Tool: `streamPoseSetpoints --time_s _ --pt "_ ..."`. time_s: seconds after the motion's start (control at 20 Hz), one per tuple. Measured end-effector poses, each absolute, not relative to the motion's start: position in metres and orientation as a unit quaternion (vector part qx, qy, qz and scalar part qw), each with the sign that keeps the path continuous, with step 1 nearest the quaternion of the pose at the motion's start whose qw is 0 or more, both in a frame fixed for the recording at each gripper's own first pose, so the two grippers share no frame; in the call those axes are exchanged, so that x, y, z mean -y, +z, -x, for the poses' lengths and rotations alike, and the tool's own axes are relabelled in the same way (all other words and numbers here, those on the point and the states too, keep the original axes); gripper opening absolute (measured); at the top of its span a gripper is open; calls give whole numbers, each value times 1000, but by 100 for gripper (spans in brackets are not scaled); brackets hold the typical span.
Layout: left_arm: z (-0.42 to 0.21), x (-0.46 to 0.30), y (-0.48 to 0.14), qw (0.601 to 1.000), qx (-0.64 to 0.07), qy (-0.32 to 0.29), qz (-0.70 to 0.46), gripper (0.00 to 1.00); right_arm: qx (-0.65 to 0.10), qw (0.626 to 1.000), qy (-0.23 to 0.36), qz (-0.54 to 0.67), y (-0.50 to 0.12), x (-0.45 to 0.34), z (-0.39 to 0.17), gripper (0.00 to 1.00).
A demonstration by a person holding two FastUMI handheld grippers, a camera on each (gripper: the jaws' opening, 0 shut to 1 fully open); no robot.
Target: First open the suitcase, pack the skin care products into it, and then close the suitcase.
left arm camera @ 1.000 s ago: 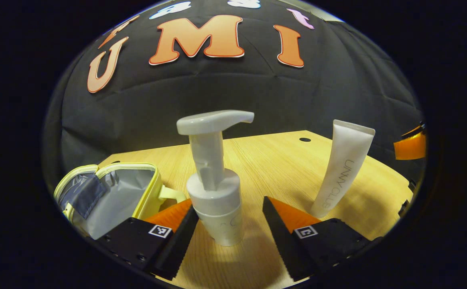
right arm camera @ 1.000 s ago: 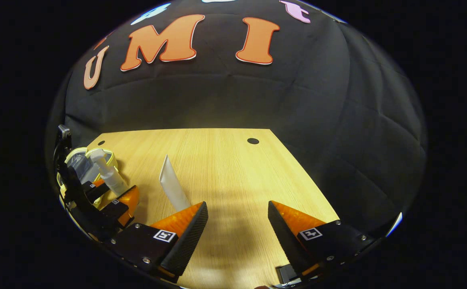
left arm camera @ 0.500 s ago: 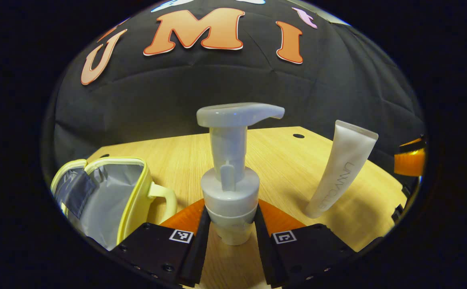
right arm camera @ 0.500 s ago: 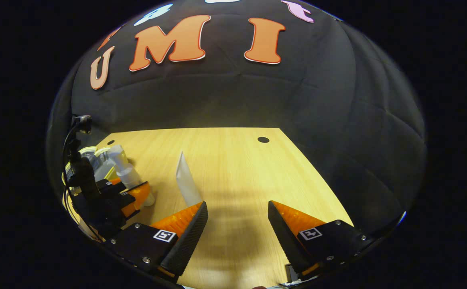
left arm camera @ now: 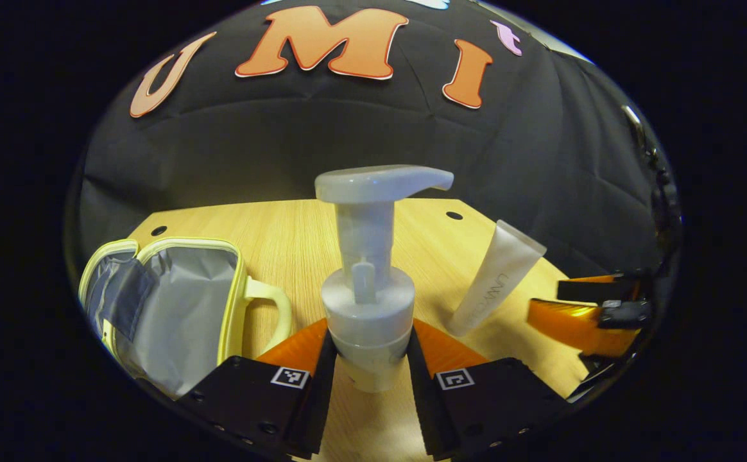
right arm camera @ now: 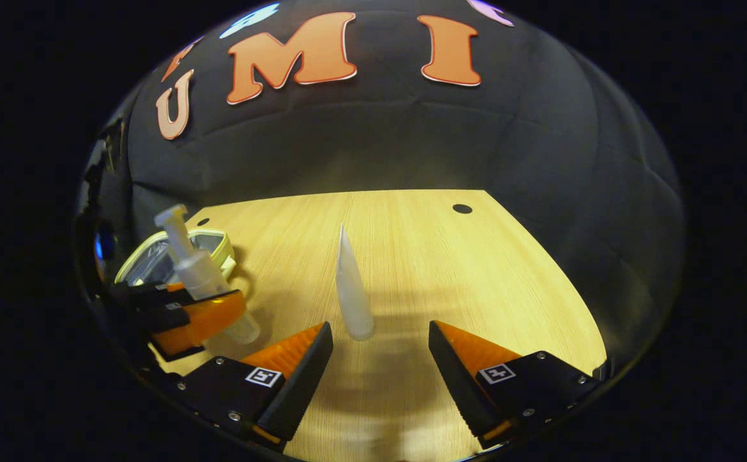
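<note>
The left hand-held gripper is clenched on the pump bottle, both fingers pressing the sides of its pale body just under the wide collar, so the bottle stands upright between them with its spout pointing to the right in the left gripper view. In the right gripper view the same bottle leans a little in that grip, its base near the bench (whether it touches the wood I cannot tell). Just to the left of the grasped bottle lies the suitcase, a small yellow-trimmed case with its lid thrown open; the grey lining and a dark inner pocket show, and no product can be seen inside it. Its yellow handle faces the bottle. To the right of the bottle a white tube stands on its cap, tilted, apart from both the bottle and the case. The right hand-held gripper is released, its jaws spread wide and holding nothing, low over the bench with the tube standing just ahead of the gap between its fingers, not touching either one.
</note>
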State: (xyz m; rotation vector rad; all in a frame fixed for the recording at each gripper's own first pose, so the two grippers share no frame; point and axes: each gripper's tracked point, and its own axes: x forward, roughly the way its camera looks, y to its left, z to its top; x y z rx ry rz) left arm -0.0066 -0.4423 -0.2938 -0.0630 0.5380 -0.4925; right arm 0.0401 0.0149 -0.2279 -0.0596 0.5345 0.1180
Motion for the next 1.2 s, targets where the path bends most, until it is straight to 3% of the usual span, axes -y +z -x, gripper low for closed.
streamPoseSetpoints --time_s 0.35,0.5,0.6,0.75,0.85,0.9,1.05,1.2 --pt "10 380 -243 943 -253 -204 72 57 -287 953 87 39 -264 -41 -76 96" --pt "9 355 -239 949 -253 -176 61 57 -299 949 89 40 -278 -44 -85 92" --pt "8 347 -237 950 -252 -171 62 57 -299 949 90 37 -280 -46 -91 81" --pt "9 336 -243 950 -256 -172 55 57 -303 949 83 36 -283 -43 -97 55" --pt "8 329 -246 947 -264 -172 58 57 -306 948 84 34 -283 -42 -98 43" --pt "8 327 -246 946 -268 -173 60 57 -308 947 82 32 -283 -42 -98 46" --pt "8 320 -247 940 -280 -182 66 57 -329 941 77 10 -282 -41 -95 37" --pt "3 311 -242 930 -298 -208 63 57 -344 936 68 -36 -271 -46 -86 35"
